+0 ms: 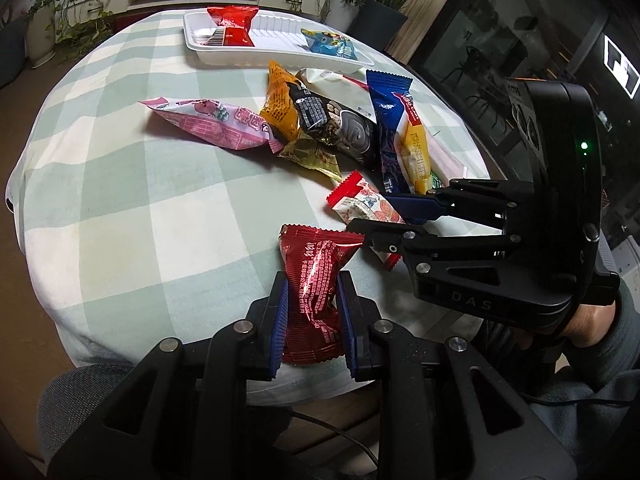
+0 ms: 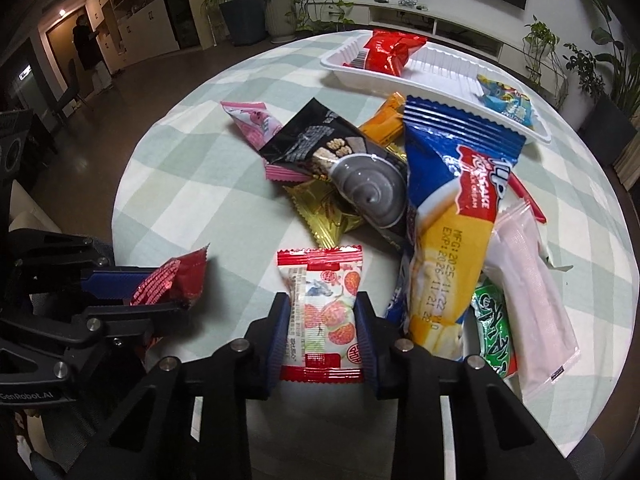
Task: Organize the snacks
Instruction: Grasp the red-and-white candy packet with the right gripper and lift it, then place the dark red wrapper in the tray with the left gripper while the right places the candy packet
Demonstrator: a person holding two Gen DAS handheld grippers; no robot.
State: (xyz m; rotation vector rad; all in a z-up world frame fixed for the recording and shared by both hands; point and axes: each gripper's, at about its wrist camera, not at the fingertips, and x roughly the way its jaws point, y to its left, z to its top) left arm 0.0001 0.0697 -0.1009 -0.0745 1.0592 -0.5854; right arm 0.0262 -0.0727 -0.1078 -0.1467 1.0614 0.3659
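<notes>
In the left wrist view my left gripper (image 1: 312,292) is shut on a dark red snack packet (image 1: 316,264), held just above the checked tablecloth (image 1: 140,220) near its front edge. In the right wrist view my right gripper (image 2: 322,308) has its blue pads pressed on both sides of a white-and-red strawberry packet (image 2: 320,292) lying on the cloth. The right gripper (image 1: 376,214) lies just to the right of the left one. A white tray (image 1: 280,62) at the far side holds a red packet (image 1: 234,26) and a light blue packet (image 1: 330,42).
Several loose packets are piled mid-table: pink (image 1: 204,122), black (image 1: 332,120), gold (image 2: 324,216), orange (image 2: 384,120), a long blue-and-yellow cake pack (image 2: 452,220), a green one (image 2: 494,332) and a pale sachet (image 2: 532,296). The round table's edge lies close below both grippers. Potted plants stand behind.
</notes>
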